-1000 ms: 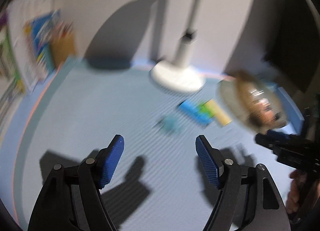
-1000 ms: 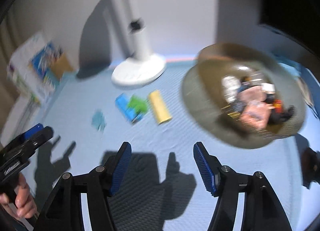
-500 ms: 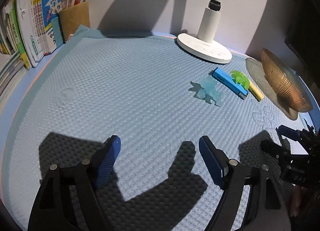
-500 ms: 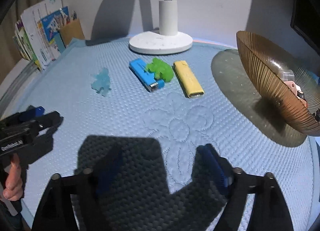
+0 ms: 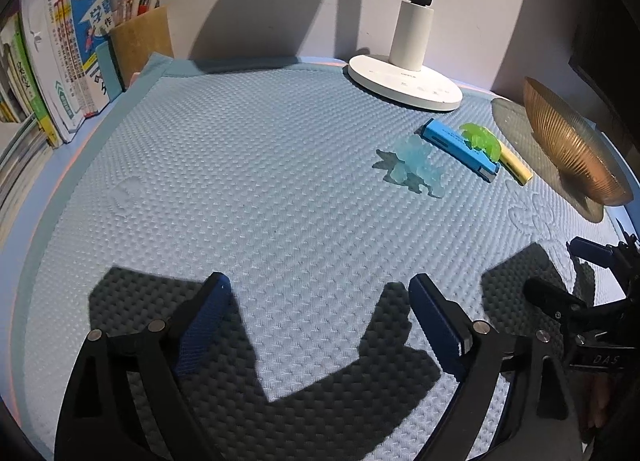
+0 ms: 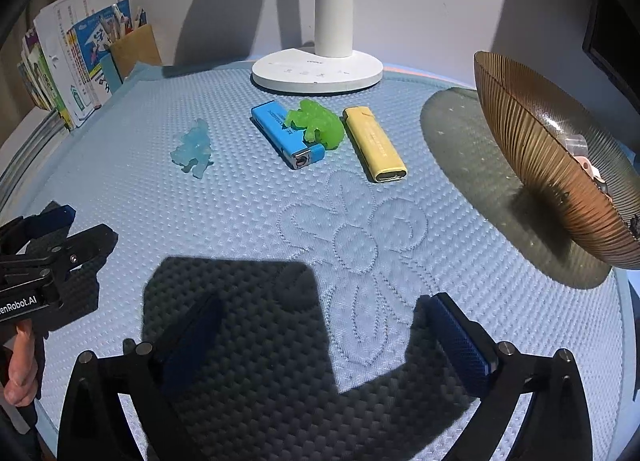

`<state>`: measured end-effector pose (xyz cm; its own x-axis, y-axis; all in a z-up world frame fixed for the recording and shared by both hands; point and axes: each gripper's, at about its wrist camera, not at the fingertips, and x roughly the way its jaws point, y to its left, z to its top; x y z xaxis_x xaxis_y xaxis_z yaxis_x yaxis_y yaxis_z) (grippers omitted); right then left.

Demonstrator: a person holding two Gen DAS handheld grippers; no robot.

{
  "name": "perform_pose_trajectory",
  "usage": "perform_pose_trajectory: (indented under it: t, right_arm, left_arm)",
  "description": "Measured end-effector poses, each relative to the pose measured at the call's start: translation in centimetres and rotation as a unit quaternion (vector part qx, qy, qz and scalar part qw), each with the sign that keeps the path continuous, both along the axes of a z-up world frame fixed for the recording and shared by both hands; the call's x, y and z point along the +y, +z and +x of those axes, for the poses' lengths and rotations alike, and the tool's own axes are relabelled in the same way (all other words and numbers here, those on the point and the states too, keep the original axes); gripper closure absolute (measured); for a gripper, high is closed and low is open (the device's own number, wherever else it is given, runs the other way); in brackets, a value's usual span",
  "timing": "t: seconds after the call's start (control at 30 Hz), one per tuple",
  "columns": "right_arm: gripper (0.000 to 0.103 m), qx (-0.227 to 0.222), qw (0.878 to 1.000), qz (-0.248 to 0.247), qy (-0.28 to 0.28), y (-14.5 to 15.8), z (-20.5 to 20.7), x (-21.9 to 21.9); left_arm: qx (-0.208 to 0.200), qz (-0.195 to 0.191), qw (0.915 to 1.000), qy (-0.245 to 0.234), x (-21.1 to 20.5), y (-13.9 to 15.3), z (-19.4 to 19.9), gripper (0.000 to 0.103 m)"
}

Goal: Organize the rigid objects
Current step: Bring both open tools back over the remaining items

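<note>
Surface: light blue quilted mat with a stitched flower pattern, covering the desk.
Blue lighter: lying flat on the mat in front of the lamp base, metal end toward the camera.
Green figure: translucent toy, resting against the blue lighter's right side and partly on it.
Yellow lighter: flat on the mat just right of the green figure, roughly parallel to the blue lighter.
Pale blue figure: translucent toy, alone on the mat left of the blue lighter, apart from it.
Bowl: amber ribbed glass, at the right edge of the mat, with small items inside that are mostly hidden by its rim.
Lamp: white round base and post at the back of the mat, near the wall.
Books: standing upright at the back left, beside a brown pen holder.
Left gripper: low over the near mat, jaws wide apart and just been opening, nothing between them.
Right gripper: low over the near mat, jaws spread wide and just been opening, nothing between them.
</note>
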<state>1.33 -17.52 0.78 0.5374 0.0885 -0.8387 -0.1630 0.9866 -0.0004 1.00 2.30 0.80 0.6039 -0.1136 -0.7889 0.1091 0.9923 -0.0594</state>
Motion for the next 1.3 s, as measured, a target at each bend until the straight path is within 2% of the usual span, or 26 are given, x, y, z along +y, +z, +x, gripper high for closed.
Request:
perform_pose_trajectory:
  t: [0.23, 1.3]
  right_arm:
    - [0.0, 0.0, 1.0, 0.0, 0.001, -0.08, 0.16, 0.05]
    - [0.0, 0.0, 1.0, 0.001, 0.001, -0.22, 0.0, 0.03]
  left_arm:
    - [0.004, 0.0, 1.0, -0.003, 0.17, -0.1, 0.13, 0.007]
    - [0.004, -0.002, 1.0, -0.004, 0.14, -0.02, 0.17, 0.006]
